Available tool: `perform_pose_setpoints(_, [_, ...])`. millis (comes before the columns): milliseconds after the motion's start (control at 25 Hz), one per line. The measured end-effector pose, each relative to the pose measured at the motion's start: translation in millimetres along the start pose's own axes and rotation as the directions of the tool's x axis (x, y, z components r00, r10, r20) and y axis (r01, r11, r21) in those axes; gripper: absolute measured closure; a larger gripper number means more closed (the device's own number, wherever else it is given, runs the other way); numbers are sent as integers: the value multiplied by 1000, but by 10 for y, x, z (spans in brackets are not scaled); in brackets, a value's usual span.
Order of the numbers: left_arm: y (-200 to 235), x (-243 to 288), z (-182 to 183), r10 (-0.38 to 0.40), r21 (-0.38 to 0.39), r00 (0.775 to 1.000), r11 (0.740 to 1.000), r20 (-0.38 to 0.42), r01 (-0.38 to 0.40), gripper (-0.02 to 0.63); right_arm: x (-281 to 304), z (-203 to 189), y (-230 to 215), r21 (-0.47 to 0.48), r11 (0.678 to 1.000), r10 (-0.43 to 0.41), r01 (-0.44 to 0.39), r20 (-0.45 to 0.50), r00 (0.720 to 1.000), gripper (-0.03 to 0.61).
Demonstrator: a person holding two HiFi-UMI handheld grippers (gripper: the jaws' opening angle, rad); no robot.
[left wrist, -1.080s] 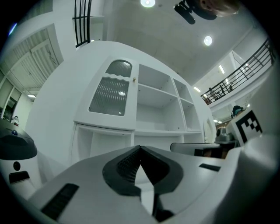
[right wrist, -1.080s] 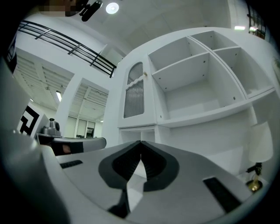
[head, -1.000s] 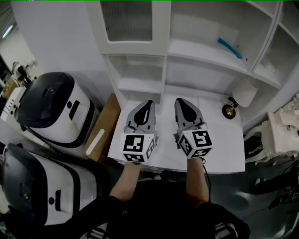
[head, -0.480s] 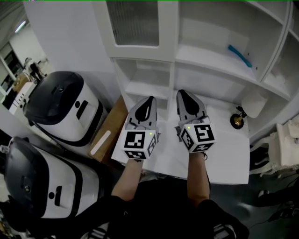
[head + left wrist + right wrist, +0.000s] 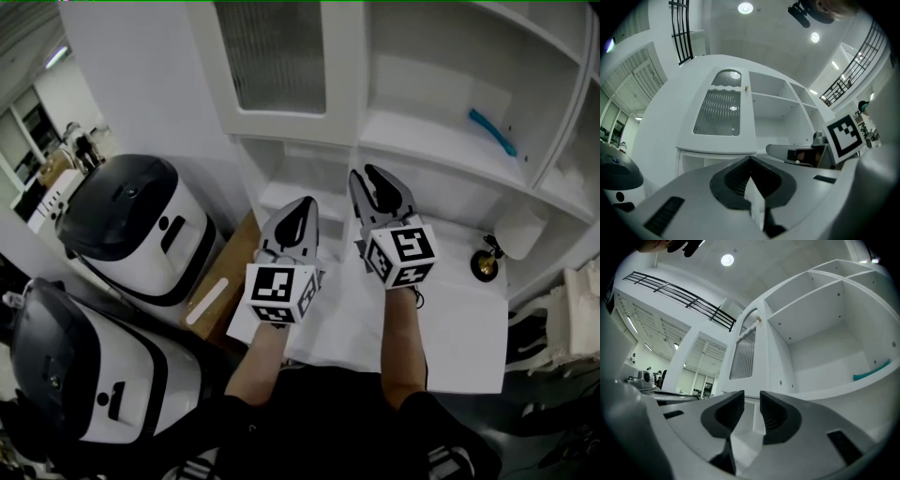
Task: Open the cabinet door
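Note:
The white cabinet door with a ribbed glass pane stands closed at the top of the head view, left of the open shelves. It also shows in the left gripper view, with a small knob at its right edge. My left gripper is shut and empty, below the door. My right gripper is beside it, nearer the shelf edge. Its jaws are opening and nothing is between them. The right gripper view shows the door almost edge-on, and the knob.
Two black-and-white machines stand at the left, with a wooden board next to them. A white counter lies under my arms. A small brass-footed lamp stands at its right. A teal object lies on a shelf.
Both grippers have risen and moved forward toward the cabinet, the right one farther. The right gripper's jaws, shut before, now stand apart.

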State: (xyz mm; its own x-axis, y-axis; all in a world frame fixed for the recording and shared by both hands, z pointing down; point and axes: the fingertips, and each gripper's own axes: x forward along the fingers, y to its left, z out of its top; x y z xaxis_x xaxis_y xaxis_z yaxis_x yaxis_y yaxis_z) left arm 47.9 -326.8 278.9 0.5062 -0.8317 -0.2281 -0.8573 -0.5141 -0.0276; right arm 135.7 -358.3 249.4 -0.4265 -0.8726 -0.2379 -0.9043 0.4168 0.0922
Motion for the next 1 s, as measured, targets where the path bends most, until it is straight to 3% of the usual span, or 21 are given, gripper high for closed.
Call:
perform_pose_setpoints(320, [167, 225, -77, 32, 11, 999, 999, -5, -32, 603, 460, 102, -154, -38, 999, 6, -6, 18, 1000, 462])
perform_pose_setpoints(560, [230, 341, -215, 49, -3, 999, 999, -24, -49, 603, 597, 210, -335, -40, 996, -71, 74, 65, 995, 449])
perform_pose_setpoints(1000, [411, 353, -310, 73, -23, 997, 997, -36, -74, 603, 710, 191, -345, -16, 999, -27, 28, 78, 997, 445])
